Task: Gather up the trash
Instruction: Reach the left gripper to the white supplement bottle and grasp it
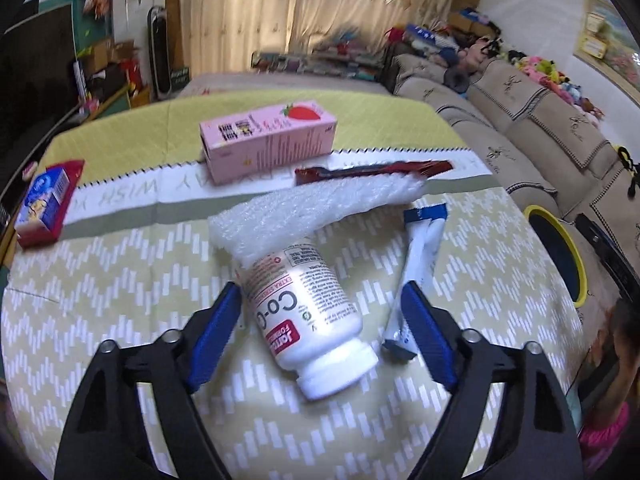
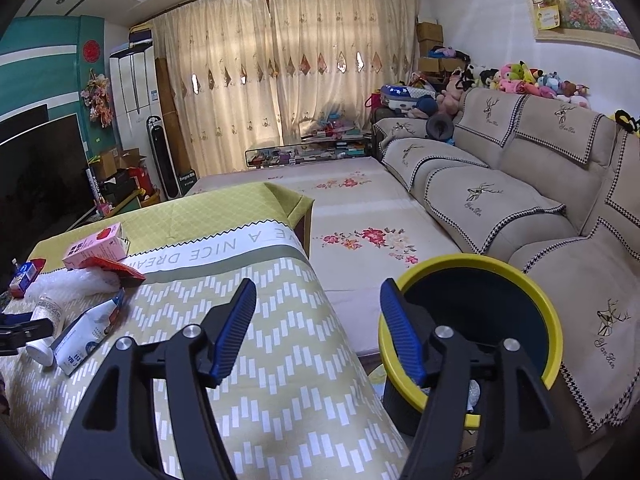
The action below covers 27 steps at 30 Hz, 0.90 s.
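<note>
My left gripper (image 1: 322,300) is open, its blue pads on either side of a white pill bottle (image 1: 308,316) lying on the table. A white foam sheet (image 1: 312,208) rests over the bottle's far end. A blue-and-white sachet (image 1: 416,264) lies by the right pad, and a dark red wrapper (image 1: 372,170), a pink strawberry carton (image 1: 272,140) and a small blue-and-red carton (image 1: 44,204) lie farther off. My right gripper (image 2: 318,304) is open and empty, over the table's right edge, beside the yellow-rimmed dark bin (image 2: 476,320) on the floor.
The table has a yellow-green patterned cloth (image 2: 280,360). A beige sofa (image 2: 520,184) runs along the right, with a floral mat (image 2: 360,216) in front. A TV (image 2: 40,172) stands at the left. The bin also shows in the left wrist view (image 1: 560,256).
</note>
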Tool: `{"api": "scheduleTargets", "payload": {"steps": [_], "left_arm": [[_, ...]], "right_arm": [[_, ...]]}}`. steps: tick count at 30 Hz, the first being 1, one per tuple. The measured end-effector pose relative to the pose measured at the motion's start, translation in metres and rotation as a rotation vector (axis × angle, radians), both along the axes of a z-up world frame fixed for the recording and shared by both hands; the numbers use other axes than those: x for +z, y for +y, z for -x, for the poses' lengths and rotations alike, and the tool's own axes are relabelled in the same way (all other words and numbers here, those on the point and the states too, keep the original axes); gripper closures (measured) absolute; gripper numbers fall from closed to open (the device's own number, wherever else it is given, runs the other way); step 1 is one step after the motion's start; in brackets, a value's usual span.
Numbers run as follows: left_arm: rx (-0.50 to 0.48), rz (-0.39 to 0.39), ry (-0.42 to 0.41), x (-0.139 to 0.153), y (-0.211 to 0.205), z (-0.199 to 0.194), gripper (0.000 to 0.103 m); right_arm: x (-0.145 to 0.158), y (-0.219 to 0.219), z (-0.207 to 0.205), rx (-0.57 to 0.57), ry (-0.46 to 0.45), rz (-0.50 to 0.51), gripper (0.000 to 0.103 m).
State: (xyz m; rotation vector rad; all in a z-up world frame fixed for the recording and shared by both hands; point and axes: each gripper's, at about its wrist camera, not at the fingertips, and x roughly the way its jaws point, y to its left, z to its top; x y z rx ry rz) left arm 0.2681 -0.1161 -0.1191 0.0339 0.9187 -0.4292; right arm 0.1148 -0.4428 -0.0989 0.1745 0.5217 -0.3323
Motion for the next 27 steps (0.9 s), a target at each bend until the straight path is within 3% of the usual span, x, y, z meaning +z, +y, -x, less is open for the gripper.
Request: {"api": "scheduleTargets", "payload": {"steps": [3, 9, 20, 22, 27], "left_arm": [[0.014, -0.002, 0.026, -0.005, -0.001, -0.008, 0.038], [0.015, -0.031, 0.037, -0.007, 0.005, -0.015, 0.046], [-0.018, -0.062, 0.052, -0.012, 0.007, -0.020, 0.046], [-0.031, -0.065, 0.063, -0.016, 0.005, -0.020, 0.055], [-0.037, -0.066, 0.054, -0.013, 0.014, -0.009, 0.056]], "right_arm": [[-0.001, 0.000, -0.001, -0.001, 0.000, -0.011, 0.041], [-0.001, -0.003, -0.002, -0.003, 0.007, -0.020, 0.041], [-0.003, -0.003, -0.004, -0.003, 0.022, -0.020, 0.038], [-0.003, -0.003, -0.005, -0.002, 0.026, -0.021, 0.038], [-0.004, -0.002, -0.006, 0.000, 0.023, -0.022, 0.038]]}}
